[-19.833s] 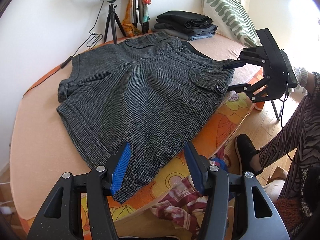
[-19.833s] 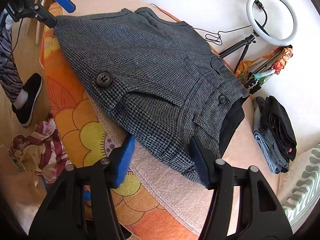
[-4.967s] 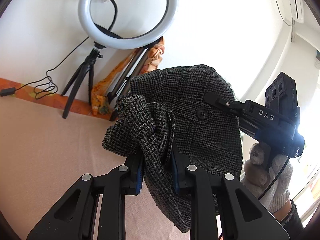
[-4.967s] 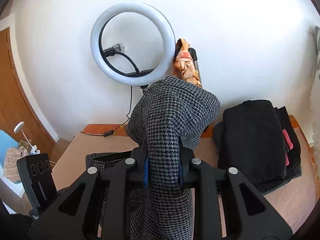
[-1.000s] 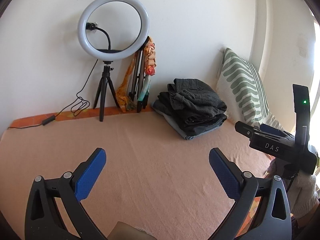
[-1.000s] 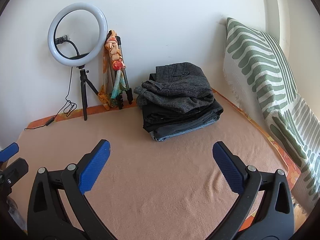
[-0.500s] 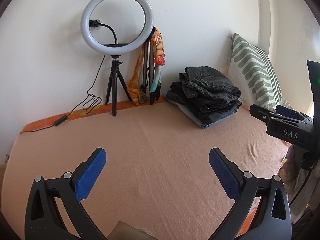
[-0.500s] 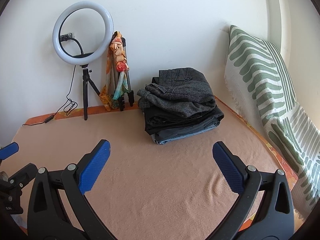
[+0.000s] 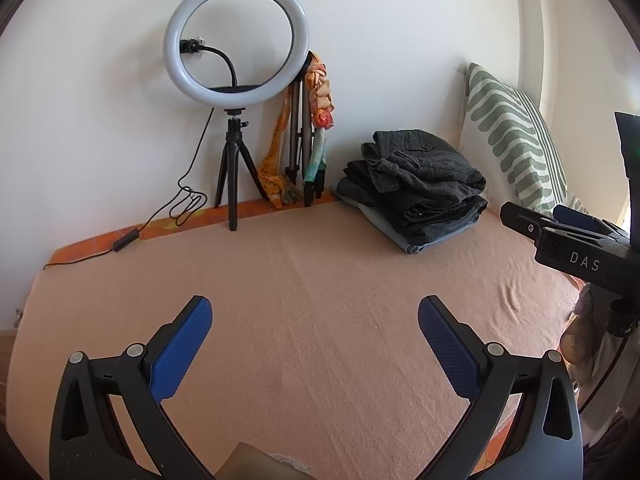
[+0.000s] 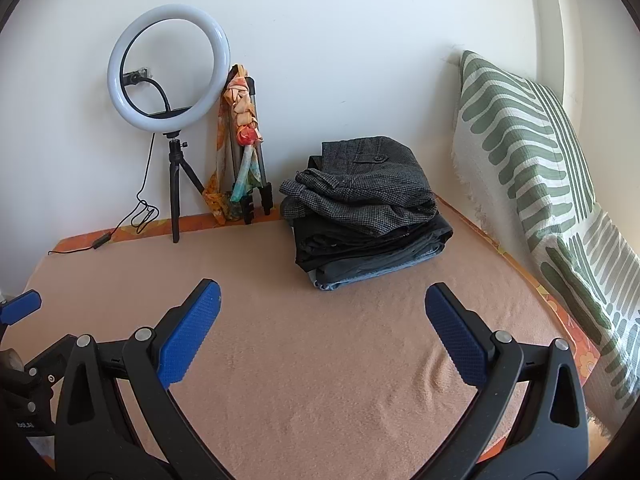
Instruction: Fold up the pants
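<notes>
The grey houndstooth pants lie folded on top of a stack of dark folded clothes at the back of the bed, also in the right wrist view. My left gripper is open and empty, low over the peach blanket, well short of the stack. My right gripper is open and empty, a short way in front of the stack. The right gripper also shows at the right edge of the left wrist view.
A ring light on a small tripod and a folded tripod with a scarf stand against the back wall. A green-striped pillow leans at the right. A cable runs along the bed's back edge.
Both grippers have pulled back slightly from the stack and stay open. The pants rest on the stack as before.
</notes>
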`<state>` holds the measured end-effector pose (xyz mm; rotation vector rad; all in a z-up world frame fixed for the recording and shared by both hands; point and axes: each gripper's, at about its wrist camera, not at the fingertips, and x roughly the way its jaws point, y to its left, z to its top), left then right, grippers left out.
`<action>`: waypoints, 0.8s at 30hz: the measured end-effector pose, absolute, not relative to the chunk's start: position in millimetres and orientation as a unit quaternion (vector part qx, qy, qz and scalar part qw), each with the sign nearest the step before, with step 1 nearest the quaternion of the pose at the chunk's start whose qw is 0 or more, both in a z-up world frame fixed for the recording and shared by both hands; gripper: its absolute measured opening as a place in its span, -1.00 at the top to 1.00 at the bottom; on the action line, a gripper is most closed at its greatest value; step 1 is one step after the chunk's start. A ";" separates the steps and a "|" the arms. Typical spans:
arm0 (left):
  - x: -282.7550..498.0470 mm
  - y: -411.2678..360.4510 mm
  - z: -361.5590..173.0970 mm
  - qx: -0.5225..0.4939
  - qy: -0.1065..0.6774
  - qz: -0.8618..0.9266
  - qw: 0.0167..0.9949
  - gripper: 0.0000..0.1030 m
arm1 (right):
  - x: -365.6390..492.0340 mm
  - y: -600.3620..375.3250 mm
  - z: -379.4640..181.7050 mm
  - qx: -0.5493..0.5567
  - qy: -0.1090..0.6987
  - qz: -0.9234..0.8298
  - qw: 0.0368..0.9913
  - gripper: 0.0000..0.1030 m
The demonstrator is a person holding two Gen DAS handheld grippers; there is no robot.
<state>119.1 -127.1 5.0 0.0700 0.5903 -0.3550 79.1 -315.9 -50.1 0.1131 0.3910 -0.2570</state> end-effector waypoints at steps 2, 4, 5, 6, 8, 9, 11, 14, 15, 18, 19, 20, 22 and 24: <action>119.0 -127.4 5.1 0.035 0.289 -0.174 0.941 -0.99 | 79.2 -314.5 -50.5 0.056 0.194 -0.127 0.971 -1.00; 119.0 -127.1 5.4 0.036 0.288 -0.174 0.941 -0.99 | 79.2 -313.9 -50.6 0.056 0.194 -0.127 0.971 -1.00; 119.2 -127.1 5.3 0.035 0.289 -0.175 0.941 -0.99 | 79.1 -313.8 -50.7 0.056 0.194 -0.127 0.971 -1.00; 119.3 -126.9 5.3 0.035 0.290 -0.174 0.940 -0.99 | 79.7 -313.2 -50.5 0.056 0.193 -0.127 0.971 -1.00; 118.1 -127.3 5.8 0.037 0.288 -0.173 0.941 -0.99 | 79.0 -313.8 -50.9 0.056 0.194 -0.127 0.971 -1.00; 117.2 -127.7 6.4 0.040 0.287 -0.172 0.942 -0.99 | 79.1 -313.5 -50.9 0.056 0.194 -0.127 0.971 -1.00; 115.7 -127.8 7.7 0.041 0.285 -0.173 0.942 -0.99 | 78.9 -313.9 -51.2 0.056 0.194 -0.127 0.971 -1.00; 115.8 -127.8 7.7 0.040 0.286 -0.172 0.942 -0.99 | 78.6 -313.8 -51.4 0.056 0.194 -0.127 0.971 -1.00; 115.9 -127.8 7.7 0.040 0.286 -0.172 0.942 -0.99 | 78.7 -313.4 -51.4 0.056 0.194 -0.127 0.971 -1.00; 116.3 -127.7 7.6 0.039 0.286 -0.170 0.942 -0.99 | 78.5 -313.4 -51.6 0.056 0.194 -0.127 0.971 -1.00; 116.6 -127.5 7.6 0.038 0.286 -0.170 0.942 -0.99 | 78.4 -312.4 -52.1 0.056 0.194 -0.127 0.971 -1.00; 117.1 -127.0 7.4 0.038 0.286 -0.170 0.942 -0.99 | 79.2 -311.7 -52.3 0.056 0.195 -0.126 0.971 -1.00; 117.4 -126.8 7.3 0.038 0.287 -0.171 0.942 -0.99 | 79.6 -310.0 -52.8 0.055 0.196 -0.125 0.971 -1.00; 117.2 -126.9 7.3 0.038 0.286 -0.170 0.942 -0.99 | 80.0 -309.2 -52.6 0.054 0.196 -0.125 0.971 -1.00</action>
